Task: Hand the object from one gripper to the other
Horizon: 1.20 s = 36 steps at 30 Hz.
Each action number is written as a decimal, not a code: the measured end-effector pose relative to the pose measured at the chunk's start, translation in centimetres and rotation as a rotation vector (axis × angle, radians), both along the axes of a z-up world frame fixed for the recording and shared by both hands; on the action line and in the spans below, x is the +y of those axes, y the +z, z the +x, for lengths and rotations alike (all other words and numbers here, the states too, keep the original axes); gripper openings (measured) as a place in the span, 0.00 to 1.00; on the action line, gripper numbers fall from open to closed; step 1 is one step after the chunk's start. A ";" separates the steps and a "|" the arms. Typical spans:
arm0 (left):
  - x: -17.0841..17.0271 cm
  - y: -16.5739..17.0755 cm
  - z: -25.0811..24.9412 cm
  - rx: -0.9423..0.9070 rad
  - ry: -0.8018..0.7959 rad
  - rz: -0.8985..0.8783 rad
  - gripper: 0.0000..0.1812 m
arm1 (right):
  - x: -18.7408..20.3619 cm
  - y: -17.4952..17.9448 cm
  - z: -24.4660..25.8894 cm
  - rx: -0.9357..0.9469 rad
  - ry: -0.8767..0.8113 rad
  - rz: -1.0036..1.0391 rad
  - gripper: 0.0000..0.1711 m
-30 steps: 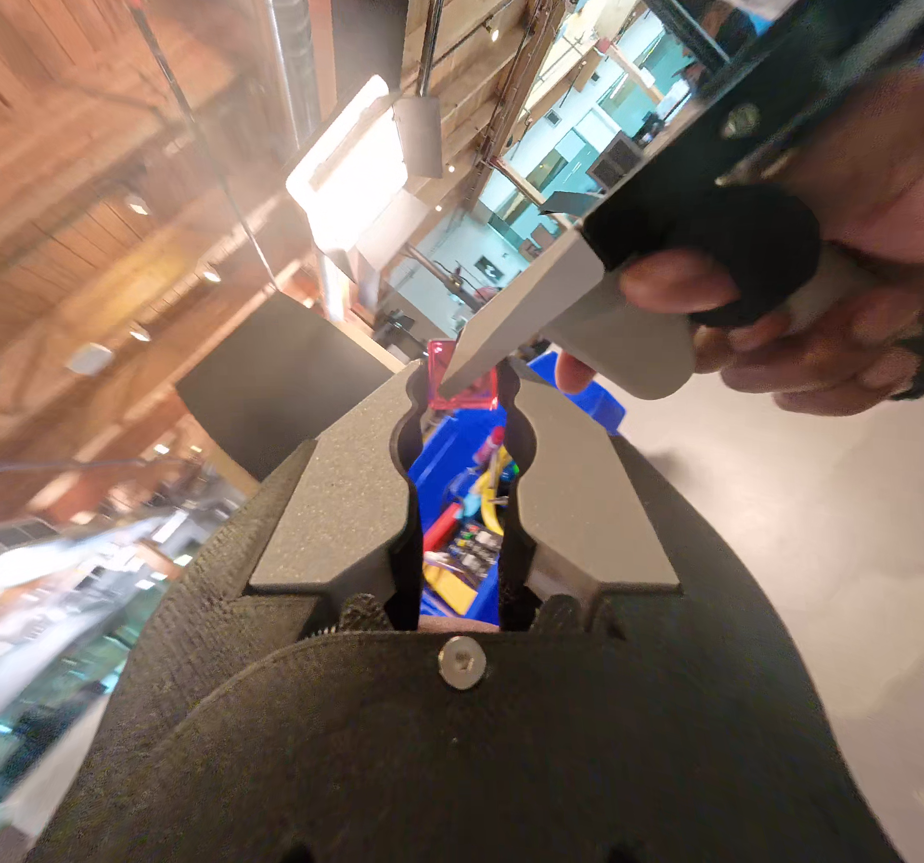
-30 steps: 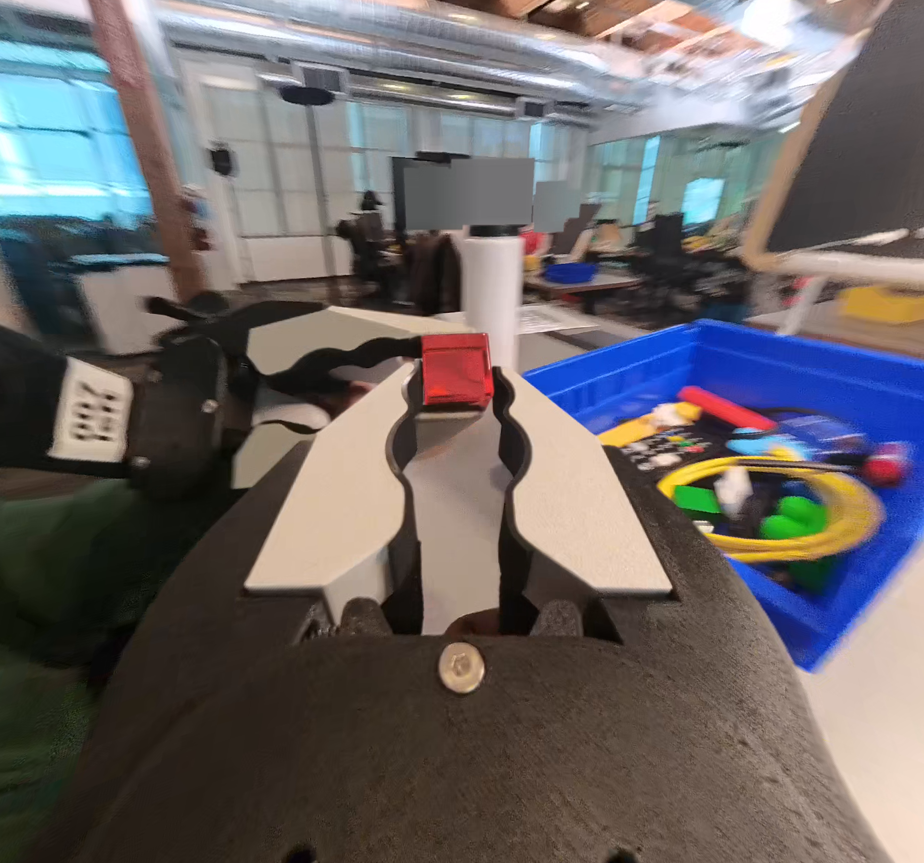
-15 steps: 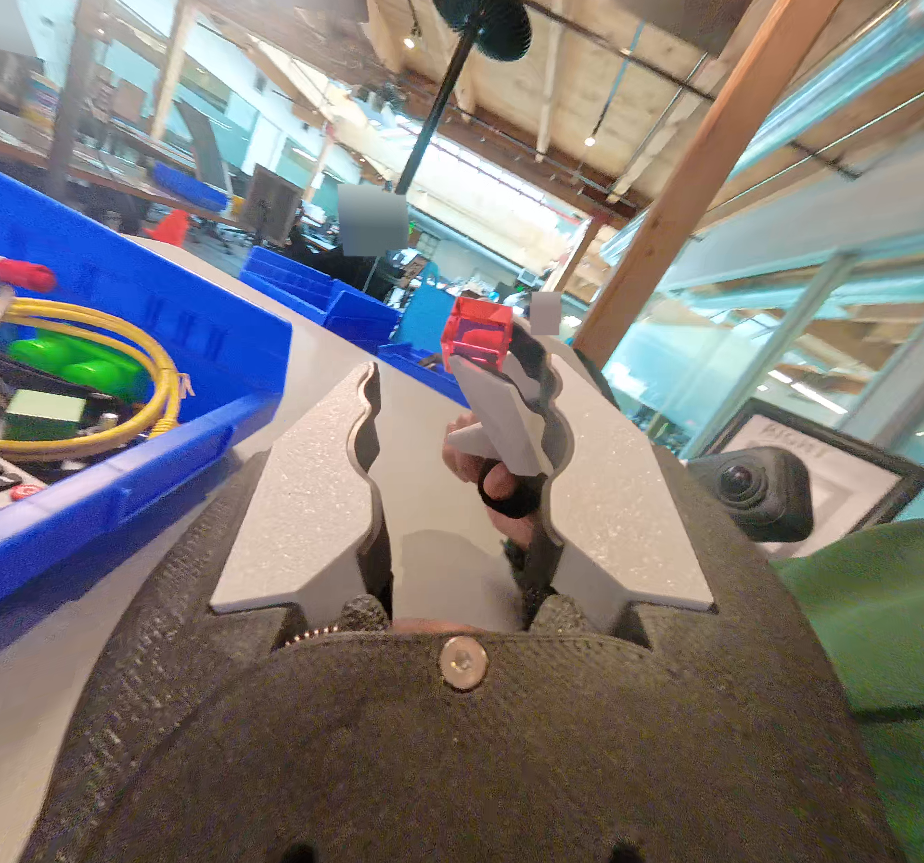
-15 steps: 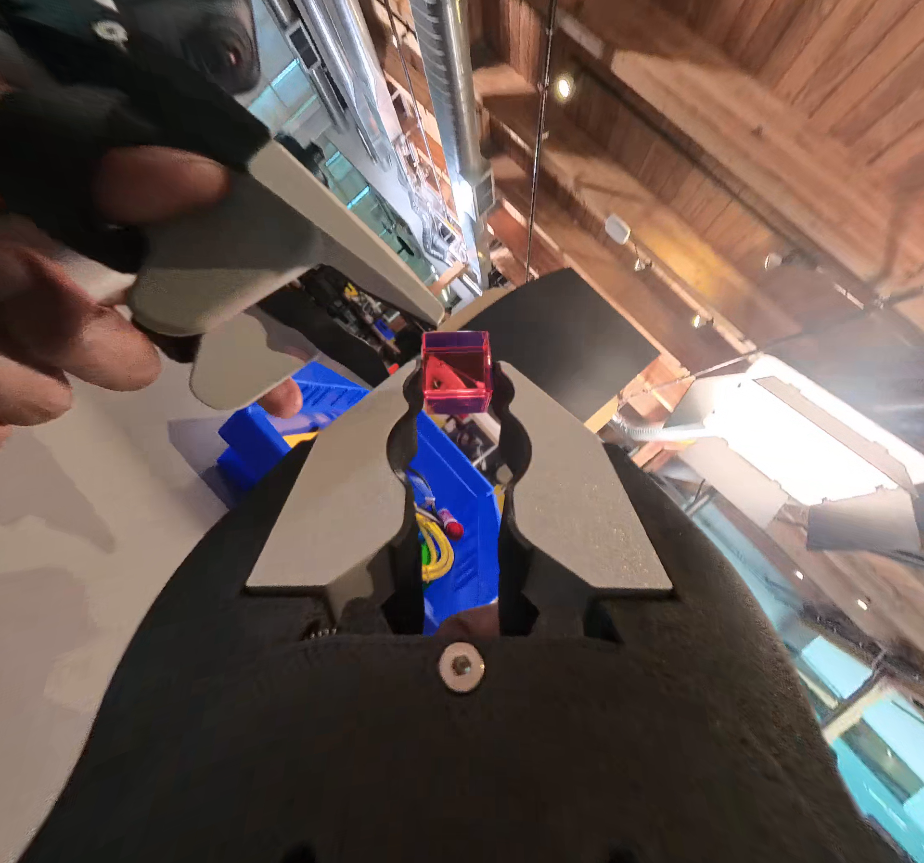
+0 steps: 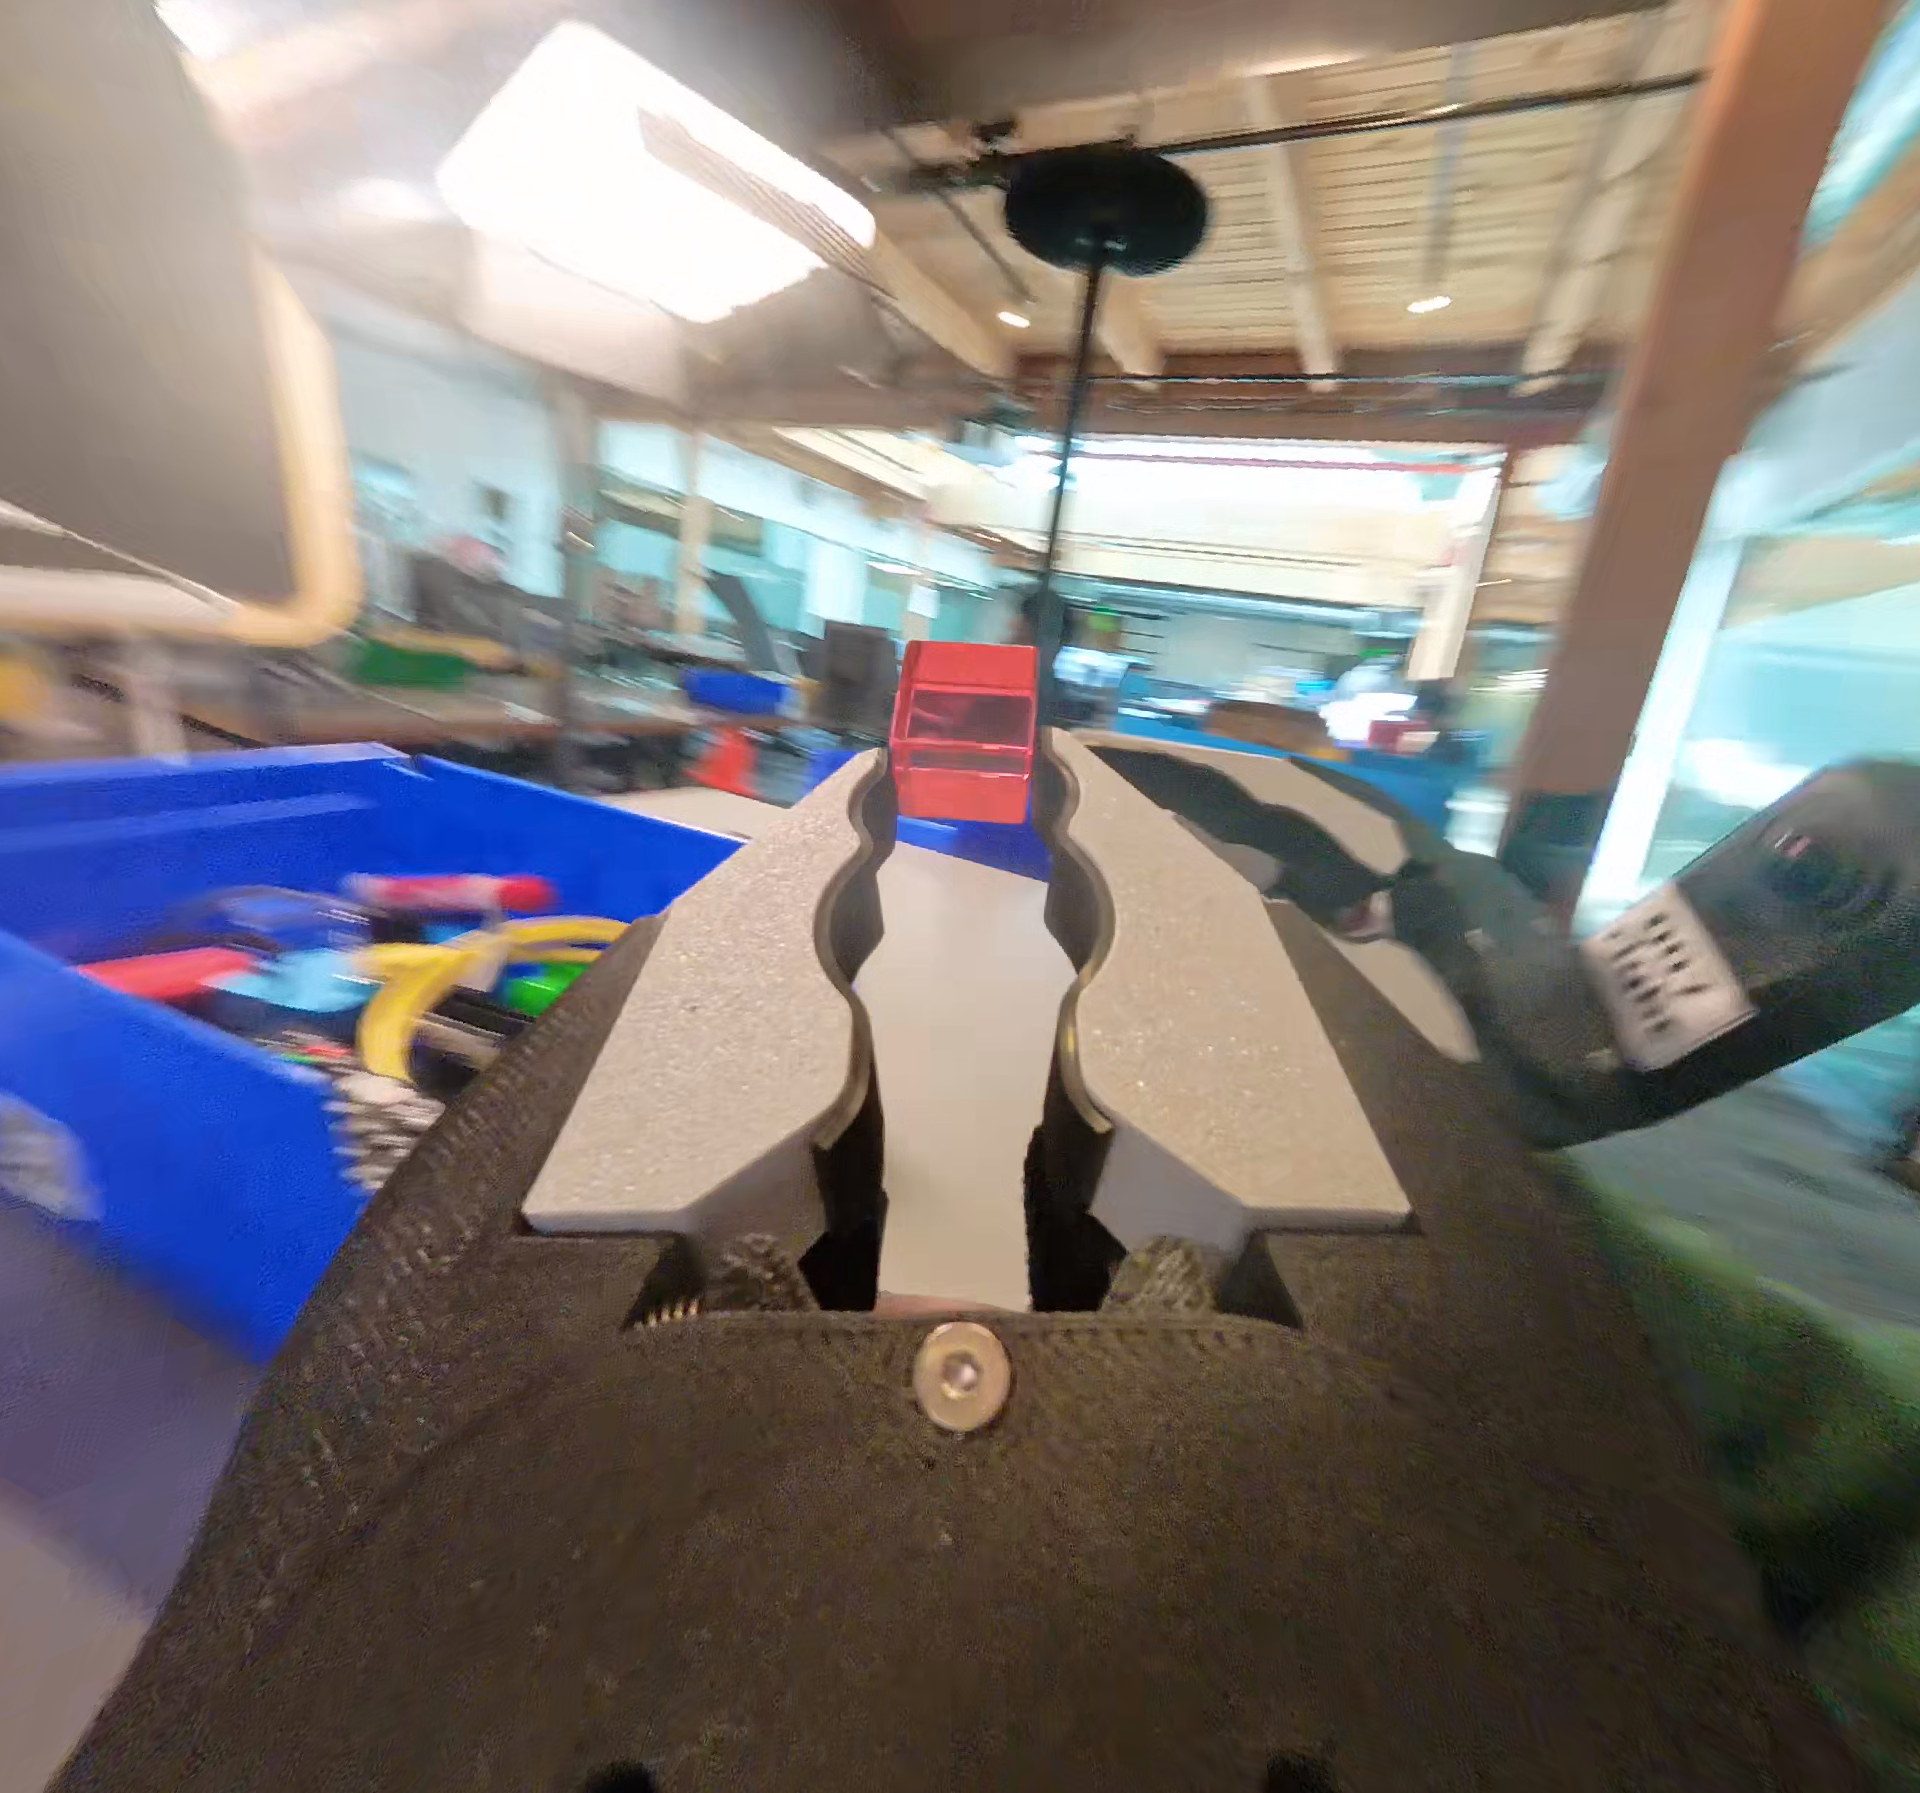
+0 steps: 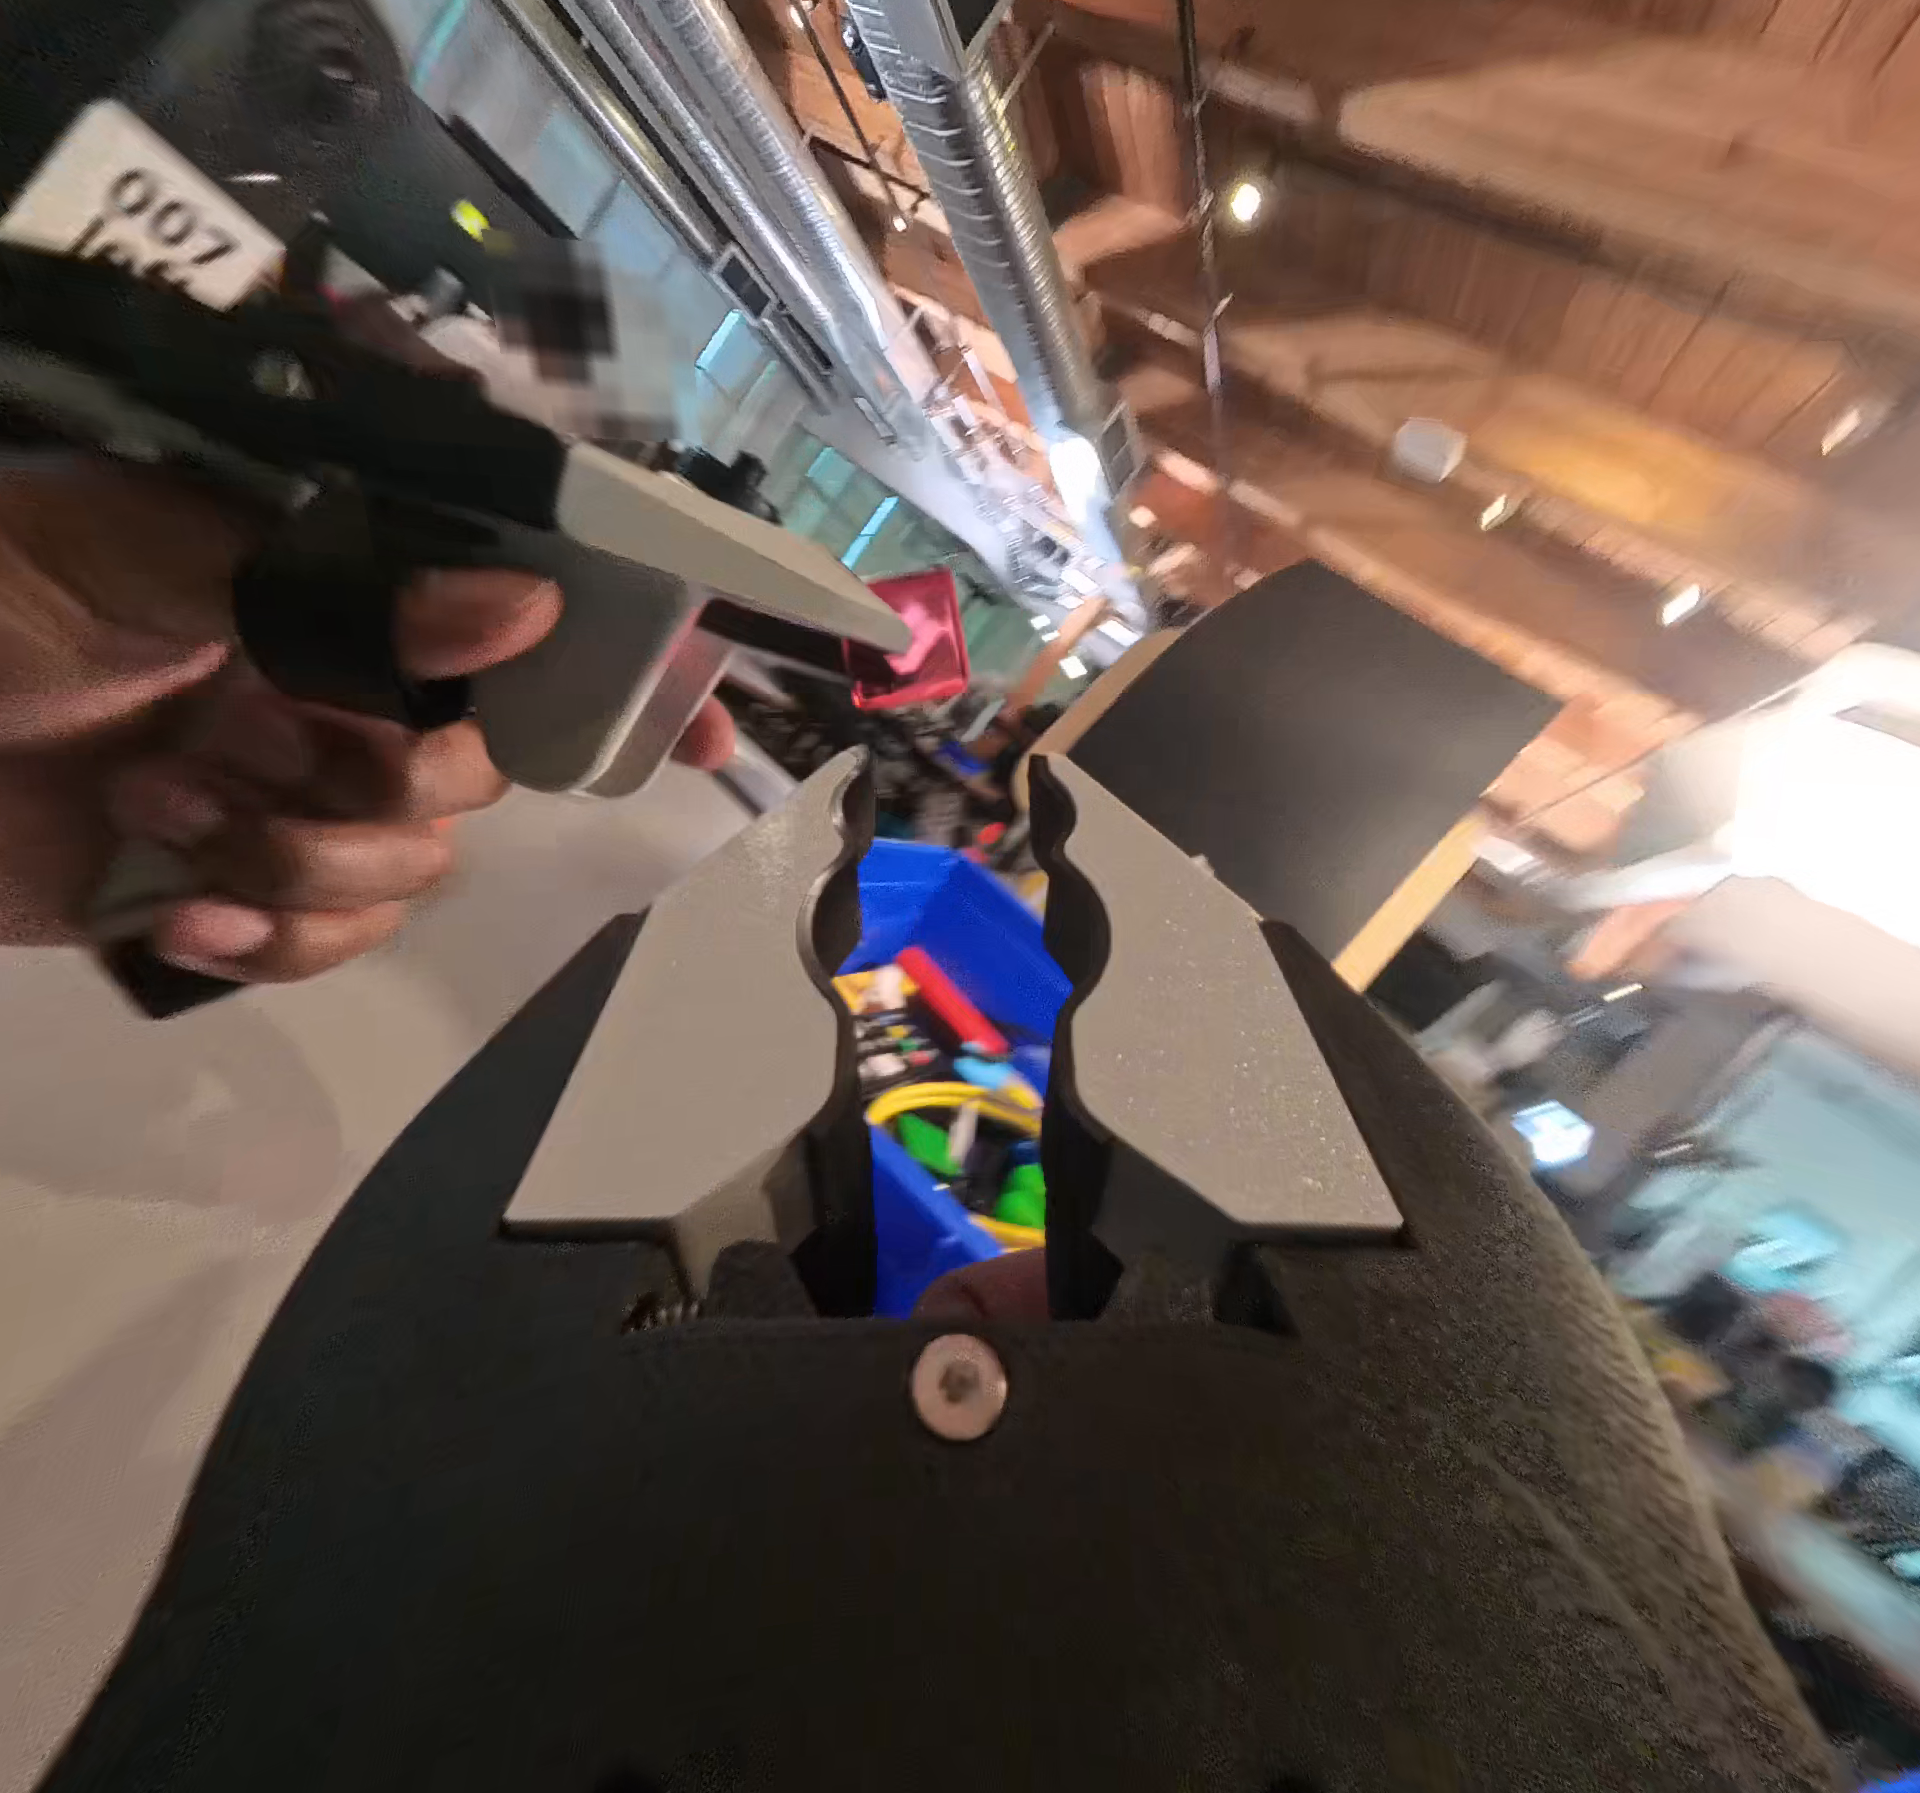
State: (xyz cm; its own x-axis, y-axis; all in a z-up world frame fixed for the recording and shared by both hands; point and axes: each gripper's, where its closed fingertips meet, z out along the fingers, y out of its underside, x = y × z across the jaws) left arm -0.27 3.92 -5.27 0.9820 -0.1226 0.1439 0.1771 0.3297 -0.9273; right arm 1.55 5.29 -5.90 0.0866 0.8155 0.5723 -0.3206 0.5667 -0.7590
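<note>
A small translucent red cube is pinched between the fingertips of my left gripper, held in the air above the grey table. In the right wrist view the same cube sits at the tip of the left gripper's finger, up and to the left of my right gripper. The right gripper's jaws stand apart with nothing between them, a short way below the cube. The right gripper's black body shows at the right of the left wrist view, beside the left gripper.
A blue bin with a yellow cable and several small coloured items stands on the grey table; it also shows between the right fingers. A hand holds the left gripper. A black panel stands behind.
The red cube was in the right gripper; the left gripper has closed on it and now holds it. The right gripper has let go and drawn back below the cube.
</note>
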 end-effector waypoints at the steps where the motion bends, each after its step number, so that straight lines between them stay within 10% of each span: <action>1: -0.3 0.3 -0.6 0.058 0.095 0.012 0.14 | 0.3 0.0 -0.1 -0.037 0.053 -0.089 0.19; 10: -0.1 0.4 0.4 0.613 0.535 -0.024 0.14 | 0.3 0.4 0.7 -0.294 0.657 -0.835 0.28; 20: 1.0 -0.6 2.9 0.848 0.548 -0.037 0.14 | -0.6 -0.2 0.5 -0.389 0.770 -0.950 0.34; 24: 1.5 -1.2 3.3 0.911 0.550 -0.058 0.14 | -0.9 -0.4 0.6 -0.392 0.761 -0.914 0.20; 29: 2.0 -2.0 2.1 0.708 0.448 -0.127 0.15 | 1.1 0.3 0.2 -0.211 0.461 -0.694 0.16; 36: 1.0 -1.2 -0.2 -0.024 0.036 -0.076 0.27 | 2.2 0.5 -0.1 -0.048 0.059 -0.280 0.16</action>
State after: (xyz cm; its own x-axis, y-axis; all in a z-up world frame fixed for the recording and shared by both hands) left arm -0.45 4.95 -6.48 0.9818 -0.0749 0.1748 0.1886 0.2654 -0.9455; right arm 1.46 7.45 -5.41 0.0132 0.9450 0.3269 -0.3070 0.3149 -0.8981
